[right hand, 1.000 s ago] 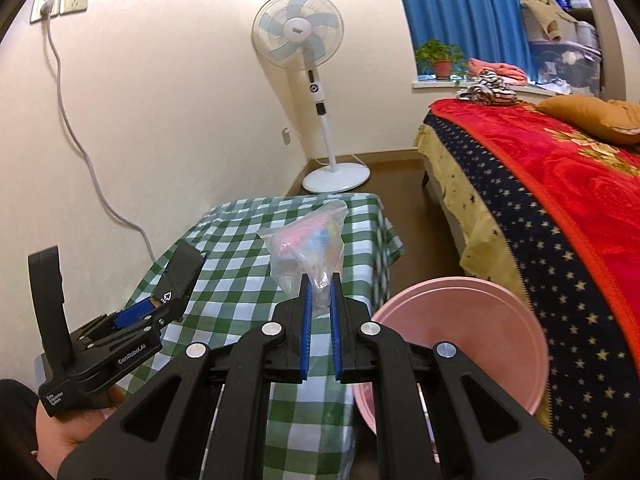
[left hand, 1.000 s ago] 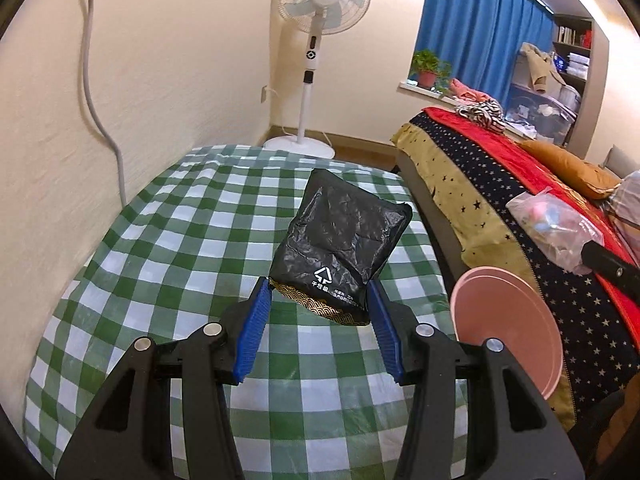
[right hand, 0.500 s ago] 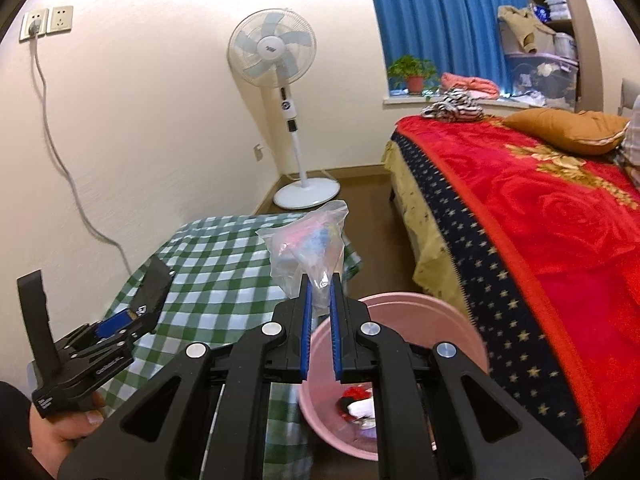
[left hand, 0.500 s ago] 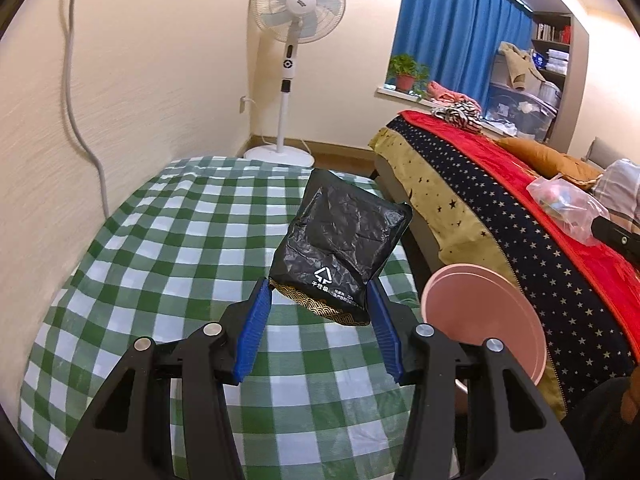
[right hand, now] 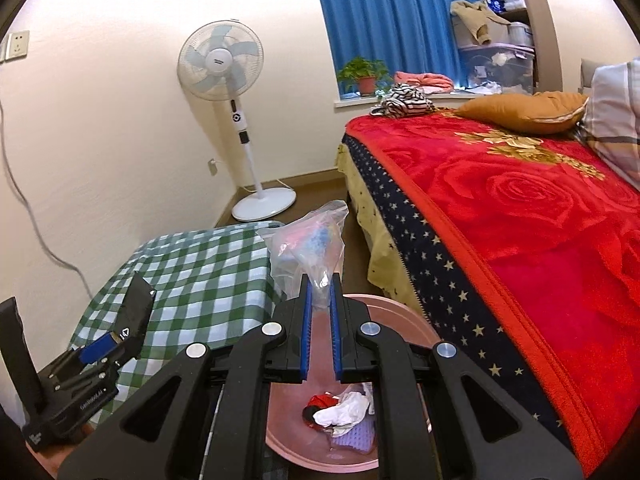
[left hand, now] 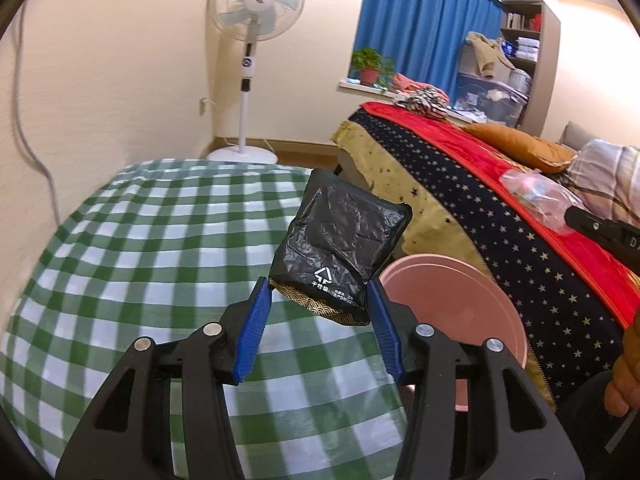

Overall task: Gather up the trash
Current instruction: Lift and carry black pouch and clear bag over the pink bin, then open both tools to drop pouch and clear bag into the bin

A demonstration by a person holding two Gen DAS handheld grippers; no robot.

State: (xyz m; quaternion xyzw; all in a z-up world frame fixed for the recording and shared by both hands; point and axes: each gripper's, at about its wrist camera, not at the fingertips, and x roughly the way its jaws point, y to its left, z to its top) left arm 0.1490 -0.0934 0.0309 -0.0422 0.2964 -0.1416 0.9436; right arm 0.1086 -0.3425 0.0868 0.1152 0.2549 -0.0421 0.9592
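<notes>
The left gripper (left hand: pixel 320 300) has its blue pads closed against the two lower edges of a black crinkled foil packet (left hand: pixel 344 240), which stands tilted above the green-and-white checked tablecloth (left hand: pixel 132 248); the packet bears a white recycling triangle with small print and a gold wave-pattern band along its bottom seam. The right gripper (right hand: pixel 320 304) has its fingers pressed nearly together on the neck of a clear plastic bag (right hand: pixel 310 242), wrinkled and holding pink and blue contents. That bag hangs above the pink basin (right hand: pixel 404 320), which sits on the floor between the table and the bed with the red rose blanket (right hand: pixel 520 216). Inside the basin lie crumpled red, white and lilac scraps (right hand: pixel 340 408). A white pedestal fan (right hand: pixel 224 64) stands by the wall.
</notes>
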